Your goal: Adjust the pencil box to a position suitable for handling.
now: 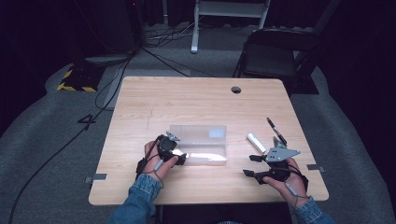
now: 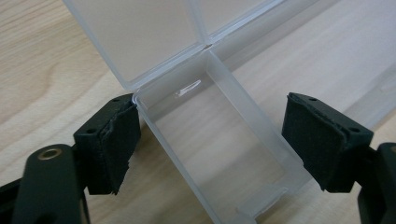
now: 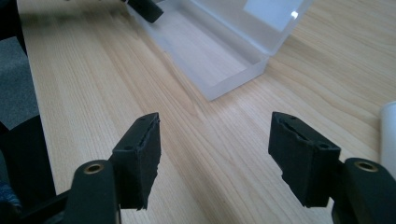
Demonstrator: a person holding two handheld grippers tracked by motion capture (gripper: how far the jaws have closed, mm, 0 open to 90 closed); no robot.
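Left tongs (image 2: 212, 154) spread astride the open clear plastic box's (image 1: 201, 144) left end, pads off its walls, near the tabletop's (image 1: 196, 100) front edge; right tongs (image 3: 215, 158) agape, empty, near front right corner.

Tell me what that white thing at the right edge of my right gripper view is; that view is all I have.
Observer: It is a white cylinder lying on the table, just beyond the right gripper.
Operator: Say what lies beside it.
Observer: A black pen lies further right, apart from the cylinder.
Operator: Report the left gripper.
Observer: The left gripper has its fingers on either side of the clear box's left end. They are open, with a gap at one finger.
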